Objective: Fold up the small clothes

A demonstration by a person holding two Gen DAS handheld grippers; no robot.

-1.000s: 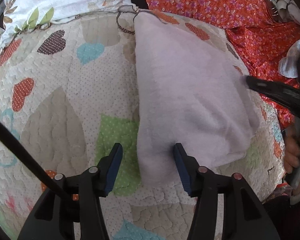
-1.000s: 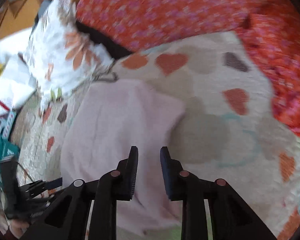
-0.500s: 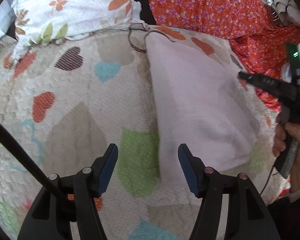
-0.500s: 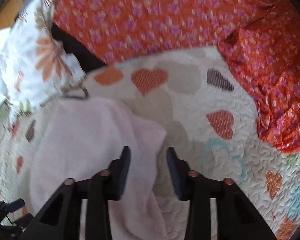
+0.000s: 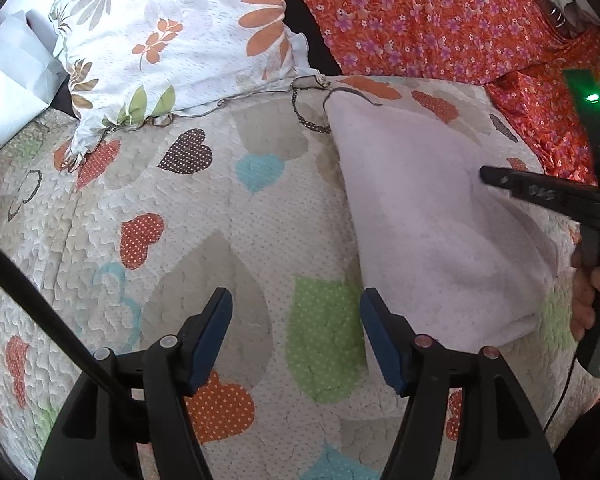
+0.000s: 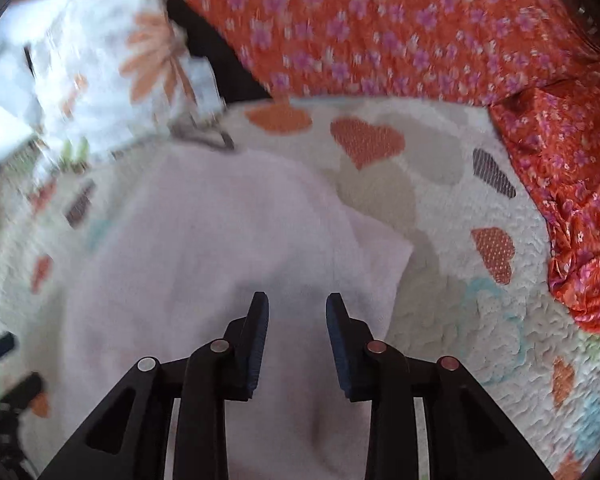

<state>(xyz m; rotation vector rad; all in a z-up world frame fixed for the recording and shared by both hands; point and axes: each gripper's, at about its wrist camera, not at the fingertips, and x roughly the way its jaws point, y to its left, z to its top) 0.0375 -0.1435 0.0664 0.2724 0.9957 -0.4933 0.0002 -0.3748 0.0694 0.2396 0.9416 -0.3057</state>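
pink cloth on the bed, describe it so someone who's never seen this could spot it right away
Start from the heart-print quilt covering the bed. Toward its right side, below the orange flowered fabric, lies the pale pink cloth. It is the only plain, fuzzy, unpatterned piece there; everything around it is printed.

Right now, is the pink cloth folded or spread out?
Folded: the pink cloth shows a second layer's corner sticking out beneath its top layer.

Home bedroom. Bed covered by a quilted bedspread (image 5: pixel 228 216) with patchwork hearts in red, green, blue, brown. White pillow (image 5: pixel 180 36) with orange flower and leaf print lies at the head, next to an orange floral sheet (image 5: pixel 420 20) bunched along the far side. Pale pink fleece garment (image 5: pixel 432 216) lies on the quilt. Soft daylight, domestic clutter at edges.
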